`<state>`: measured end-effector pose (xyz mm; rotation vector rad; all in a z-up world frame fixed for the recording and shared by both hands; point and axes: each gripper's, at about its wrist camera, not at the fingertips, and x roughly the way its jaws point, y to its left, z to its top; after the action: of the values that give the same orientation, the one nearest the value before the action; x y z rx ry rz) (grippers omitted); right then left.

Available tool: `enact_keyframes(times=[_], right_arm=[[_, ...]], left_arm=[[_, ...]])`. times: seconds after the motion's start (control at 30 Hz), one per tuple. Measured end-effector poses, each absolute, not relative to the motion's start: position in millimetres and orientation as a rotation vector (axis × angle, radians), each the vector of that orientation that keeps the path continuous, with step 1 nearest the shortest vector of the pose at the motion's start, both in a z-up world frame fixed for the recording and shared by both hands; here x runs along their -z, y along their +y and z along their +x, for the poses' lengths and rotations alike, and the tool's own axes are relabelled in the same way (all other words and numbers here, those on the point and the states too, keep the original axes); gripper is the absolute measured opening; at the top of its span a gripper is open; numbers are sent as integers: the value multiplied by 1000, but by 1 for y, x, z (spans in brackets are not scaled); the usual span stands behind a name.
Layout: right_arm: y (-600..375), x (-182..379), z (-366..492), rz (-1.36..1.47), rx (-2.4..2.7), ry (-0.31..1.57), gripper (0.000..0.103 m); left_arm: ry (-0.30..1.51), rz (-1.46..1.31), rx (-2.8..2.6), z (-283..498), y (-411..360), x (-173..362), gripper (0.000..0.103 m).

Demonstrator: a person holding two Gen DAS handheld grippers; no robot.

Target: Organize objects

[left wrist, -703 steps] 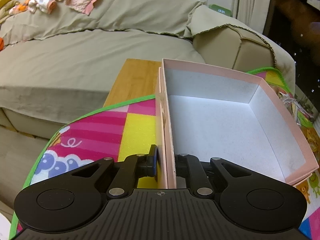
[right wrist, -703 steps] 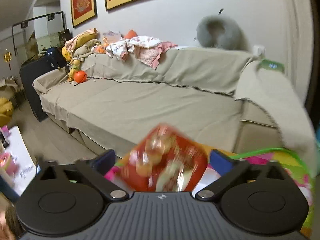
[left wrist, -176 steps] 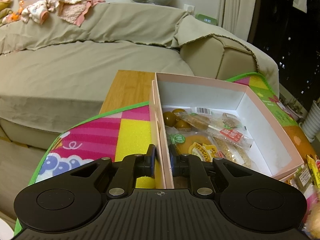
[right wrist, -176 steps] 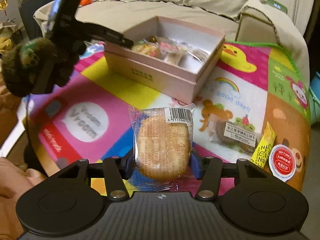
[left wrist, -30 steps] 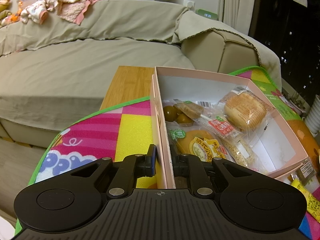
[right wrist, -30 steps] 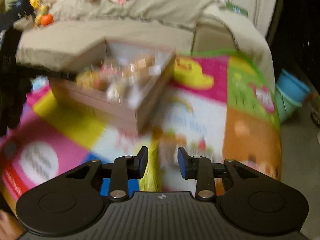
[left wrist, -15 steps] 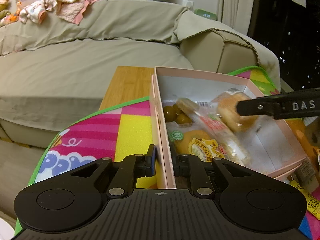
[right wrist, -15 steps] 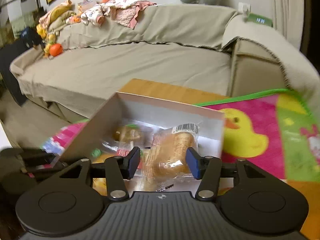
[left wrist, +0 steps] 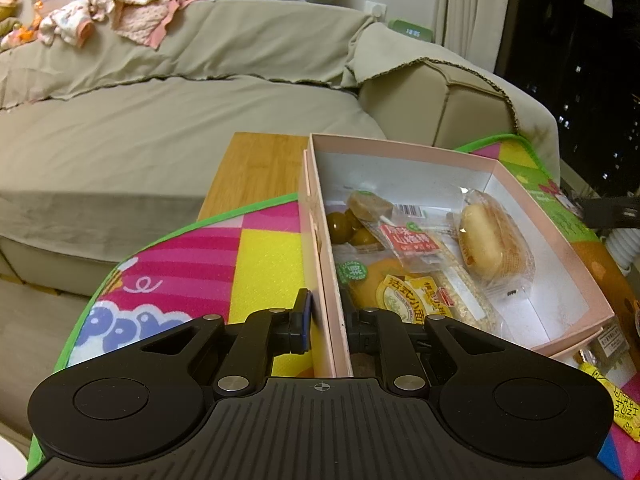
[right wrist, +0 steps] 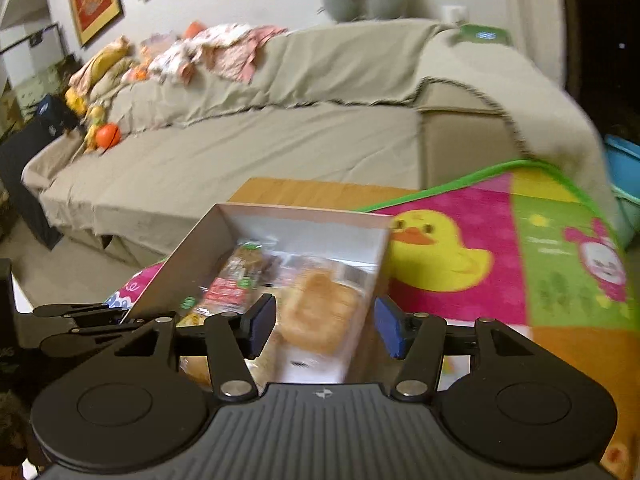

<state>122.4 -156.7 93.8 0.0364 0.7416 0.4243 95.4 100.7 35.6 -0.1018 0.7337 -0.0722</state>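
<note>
A pink box [left wrist: 404, 151] stands on a colourful play mat [left wrist: 192, 268]. My left gripper [left wrist: 325, 322] is shut on the box's near left wall. Inside lie several wrapped snacks: a round bun in clear wrap [left wrist: 490, 242] at the right, a red-labelled packet [left wrist: 408, 240], a yellow-labelled pastry [left wrist: 404, 300] and brown balls [left wrist: 348, 226]. My right gripper [right wrist: 325, 330] is open and empty above the box's right end [right wrist: 304, 214]; the bun [right wrist: 316, 312] lies below, between its pads without touching. The right view is blurred.
A beige sofa [left wrist: 160, 120] runs behind the wooden table edge [left wrist: 256, 164]. Loose snack packets lie on the mat right of the box [left wrist: 618, 398]. A teal bin [right wrist: 624, 168] stands at the far right.
The right gripper opened and let the bun go into the box, then drew back to the right out of the left view. The left gripper kept its hold.
</note>
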Motion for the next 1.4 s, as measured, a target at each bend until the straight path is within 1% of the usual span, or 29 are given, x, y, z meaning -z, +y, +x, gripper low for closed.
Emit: enact_keyframes(times=[0.13,0.23,0.4,0.53,0.57,0.6,0.63,0.67,0.77,0.87,1.03,1.2,1.3,1.4], right_arm=[[-179,-98,91,-32,-391,718,55],[-189,-91,65,-99,-403,771,55],[-189,-62,20,-193,-438,875,55],[-175,-35,3,-276,-441,910,54],[-173,-29,2,-286,-430,920,48],[-172,-25,2,-288,-426,932,45],[-172,-25,0,-278,-432,928,35],[-170,-26,-1,-280,-452,935,21],[-161,-33,-10,-338,-486,932,21],[-157,-49,-17,-326,-535,921,21],[-153,-102,-12,-262,-579,798,21],[-148,-154,15,-159,-613,681,21],[-138,-171,41,-106,-617,643,21],[-126,-177,73,-31,-605,643,21]], left_arm=[[734,-102,71,95,101,-35,16],[734,-104,69,96,101,-36,15],[733,-108,61,95,101,-37,15],[725,-104,56,93,100,-40,15],[717,-104,56,91,101,-42,15],[707,-104,56,90,101,-45,14],[699,-105,57,89,101,-47,14],[694,-106,60,88,102,-48,14],[693,-94,62,89,101,-50,14],[690,-102,60,88,101,-49,14],[690,-96,44,88,98,-50,13],[692,-102,47,88,100,-50,13],[693,-99,45,88,100,-50,13],[693,-101,46,88,100,-50,13]])
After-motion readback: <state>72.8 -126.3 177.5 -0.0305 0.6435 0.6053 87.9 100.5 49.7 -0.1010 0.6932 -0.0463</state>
